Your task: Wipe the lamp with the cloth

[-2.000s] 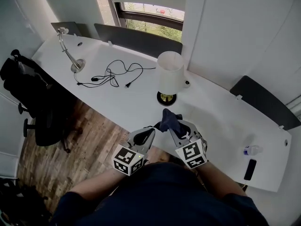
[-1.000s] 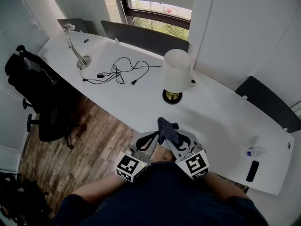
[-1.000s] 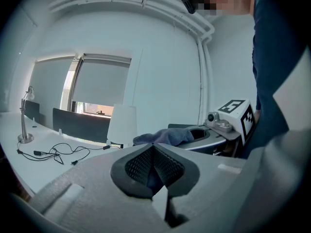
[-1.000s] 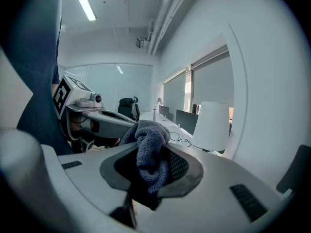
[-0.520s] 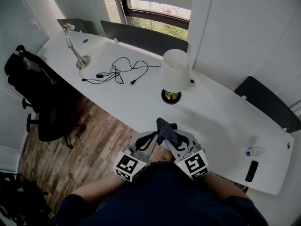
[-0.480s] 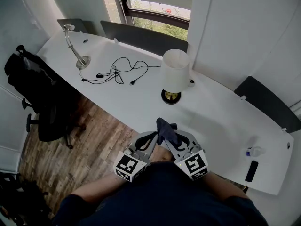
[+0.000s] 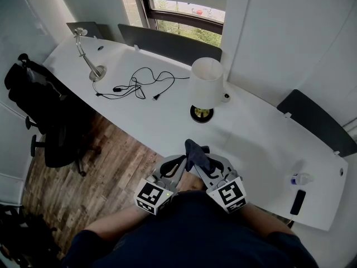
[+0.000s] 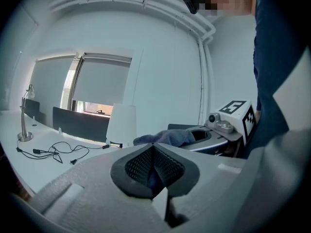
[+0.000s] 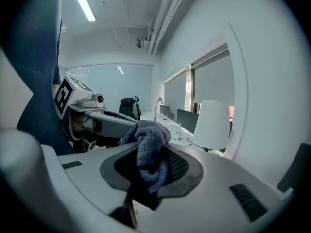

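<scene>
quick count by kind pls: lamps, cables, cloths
lamps: 2, shaded lamp and arm lamp
cable: 1
cloth: 1
total: 4

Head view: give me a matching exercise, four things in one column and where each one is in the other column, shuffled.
1. white shaded table lamp
2. dark blue knitted cloth
3. slim silver desk lamp
4. flat black phone

A. far left end of the white desk
B. right end of the desk
C. clamped in the right gripper
D. middle of the desk, at its back edge

Pairs: 1-D, 2-C, 3-A, 4-B
</scene>
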Motion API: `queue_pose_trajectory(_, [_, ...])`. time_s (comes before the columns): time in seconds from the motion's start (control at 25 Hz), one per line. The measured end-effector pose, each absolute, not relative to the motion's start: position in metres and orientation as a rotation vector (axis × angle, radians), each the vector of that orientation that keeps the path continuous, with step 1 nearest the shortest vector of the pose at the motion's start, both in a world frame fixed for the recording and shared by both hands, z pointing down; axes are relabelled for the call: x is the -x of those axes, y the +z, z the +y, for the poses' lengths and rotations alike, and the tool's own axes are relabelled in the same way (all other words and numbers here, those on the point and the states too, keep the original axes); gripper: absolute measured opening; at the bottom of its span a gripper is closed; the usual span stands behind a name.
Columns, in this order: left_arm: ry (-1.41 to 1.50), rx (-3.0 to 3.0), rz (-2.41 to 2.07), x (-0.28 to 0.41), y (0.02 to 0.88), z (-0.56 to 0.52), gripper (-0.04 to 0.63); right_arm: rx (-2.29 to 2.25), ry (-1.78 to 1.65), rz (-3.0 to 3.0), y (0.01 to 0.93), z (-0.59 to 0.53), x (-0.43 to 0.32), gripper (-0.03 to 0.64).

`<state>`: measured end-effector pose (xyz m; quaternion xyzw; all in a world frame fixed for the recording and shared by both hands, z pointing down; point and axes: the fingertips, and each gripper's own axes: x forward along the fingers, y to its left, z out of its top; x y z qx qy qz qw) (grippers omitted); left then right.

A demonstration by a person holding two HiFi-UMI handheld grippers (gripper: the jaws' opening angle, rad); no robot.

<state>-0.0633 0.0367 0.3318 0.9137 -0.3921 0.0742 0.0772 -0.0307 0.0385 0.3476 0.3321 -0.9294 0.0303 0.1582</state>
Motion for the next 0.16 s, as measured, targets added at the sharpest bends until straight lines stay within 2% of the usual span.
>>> queue_pose_trajectory(0.16, [0.223,-2.734,-1.177,0.0625,0.3323,0.0359,-0.002,-0.946,0.086,-2.660,0.3477,0.0380,0.0300,0.104])
